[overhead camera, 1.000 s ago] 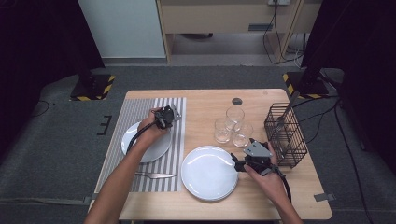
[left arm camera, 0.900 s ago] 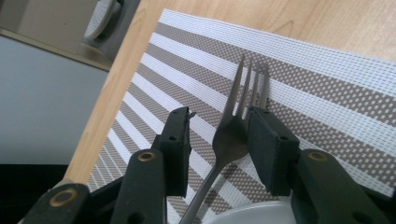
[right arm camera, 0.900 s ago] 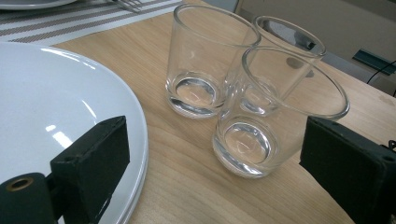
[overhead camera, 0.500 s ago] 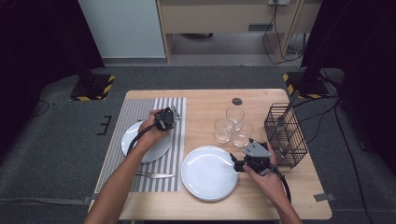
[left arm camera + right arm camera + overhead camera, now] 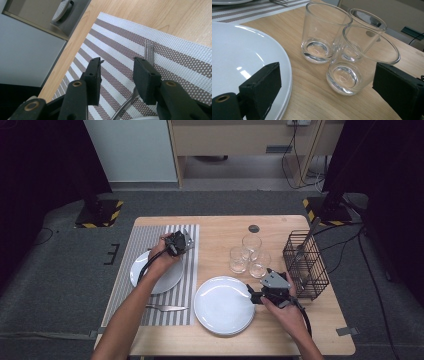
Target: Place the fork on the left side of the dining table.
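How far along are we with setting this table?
Done: a small plate and a knife lie on the striped placemat. In hand: the open left claw hovers over a fork on the mat. Left: the large plate and three glasses sit off the mat; the open right claw waits beside them.

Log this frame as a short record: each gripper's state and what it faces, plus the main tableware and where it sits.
left gripper: open, over the striped placemat, nothing between the fingers
fork: lies on the placemat, partly behind one finger
right gripper: open wide, holds nothing, faces the glasses
glasses: three, upright, empty, clustered on the wooden table
large plate: bare table, beside the right gripper
small plate: on the placemat
knife: on the placemat, near edge
wire basket: right side, holds cutlery
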A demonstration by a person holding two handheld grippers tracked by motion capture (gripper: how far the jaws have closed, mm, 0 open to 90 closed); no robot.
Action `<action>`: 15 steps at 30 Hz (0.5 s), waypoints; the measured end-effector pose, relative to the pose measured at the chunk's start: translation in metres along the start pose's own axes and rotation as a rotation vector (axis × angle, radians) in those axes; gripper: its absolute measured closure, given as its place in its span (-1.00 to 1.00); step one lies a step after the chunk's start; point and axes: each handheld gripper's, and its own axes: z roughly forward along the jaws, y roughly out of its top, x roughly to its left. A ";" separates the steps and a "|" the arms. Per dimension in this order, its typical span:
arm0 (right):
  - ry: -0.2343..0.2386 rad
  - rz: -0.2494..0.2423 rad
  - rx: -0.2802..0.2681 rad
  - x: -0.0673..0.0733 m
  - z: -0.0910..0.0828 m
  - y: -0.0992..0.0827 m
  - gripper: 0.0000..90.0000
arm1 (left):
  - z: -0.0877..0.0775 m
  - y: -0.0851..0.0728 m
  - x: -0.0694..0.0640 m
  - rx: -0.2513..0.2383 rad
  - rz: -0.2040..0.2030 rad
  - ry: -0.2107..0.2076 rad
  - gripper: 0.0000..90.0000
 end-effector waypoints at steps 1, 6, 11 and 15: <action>0.001 0.001 0.001 0.000 0.000 0.000 -0.82 | 0.000 0.000 0.001 0.006 0.003 0.001 0.28; 0.001 -0.001 0.002 0.000 0.000 0.000 -0.82 | 0.004 -0.002 0.001 0.017 -0.004 0.006 0.28; -0.003 -0.003 0.000 -0.001 -0.001 0.000 -0.82 | 0.005 -0.003 0.002 0.020 -0.003 0.007 0.28; -0.002 -0.006 0.002 -0.001 0.000 -0.001 -0.82 | 0.005 -0.002 0.001 0.020 -0.006 0.002 0.30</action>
